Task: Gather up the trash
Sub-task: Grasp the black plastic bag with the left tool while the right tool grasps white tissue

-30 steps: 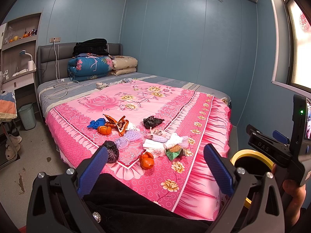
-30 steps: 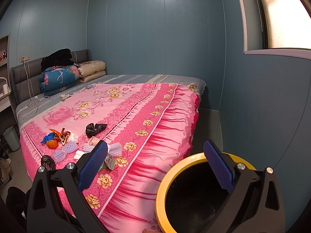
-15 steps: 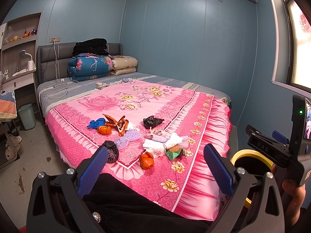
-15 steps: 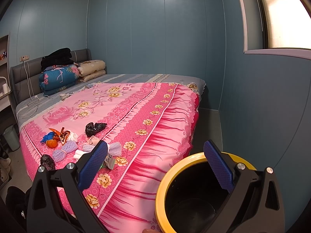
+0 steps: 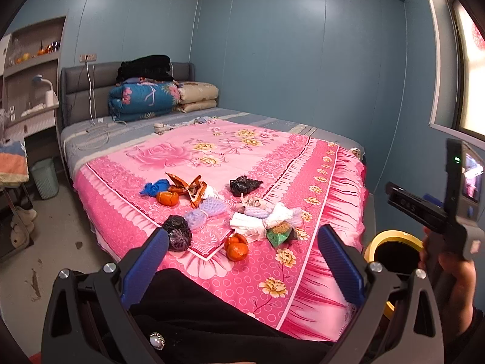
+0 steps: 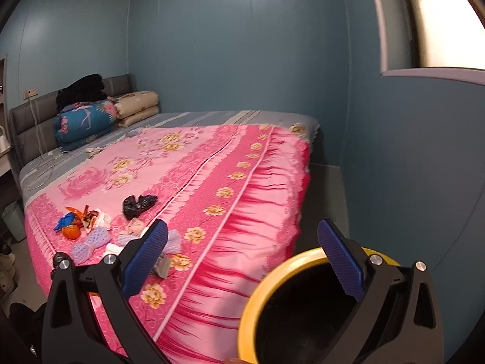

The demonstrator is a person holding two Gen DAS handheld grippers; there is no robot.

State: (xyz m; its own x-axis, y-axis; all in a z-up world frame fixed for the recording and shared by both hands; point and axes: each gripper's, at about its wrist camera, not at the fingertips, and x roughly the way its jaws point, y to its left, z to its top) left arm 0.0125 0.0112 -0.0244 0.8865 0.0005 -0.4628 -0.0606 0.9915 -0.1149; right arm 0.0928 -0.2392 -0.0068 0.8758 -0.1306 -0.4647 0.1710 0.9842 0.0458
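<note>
**Right gripper swings, left holds**

Right gripper (image 6: 242,254) has panned left and tilted; the yellow-rimmed bin (image 6: 272,276) sits lower right, beside the bed (image 6: 230,163). Left gripper (image 5: 242,254) unchanged. Both spread wide, empty. Trash pile (image 5: 224,209) lies on the pink bedspread's near corner.

Trash (image 5: 230,212) scattered on the pink bedspread (image 5: 212,151).
Black bags, orange peels, white tissues, purple nets and wrappers cluster near its near edge; yellow-rimmed bin (image 6: 272,276) stands right.
</note>
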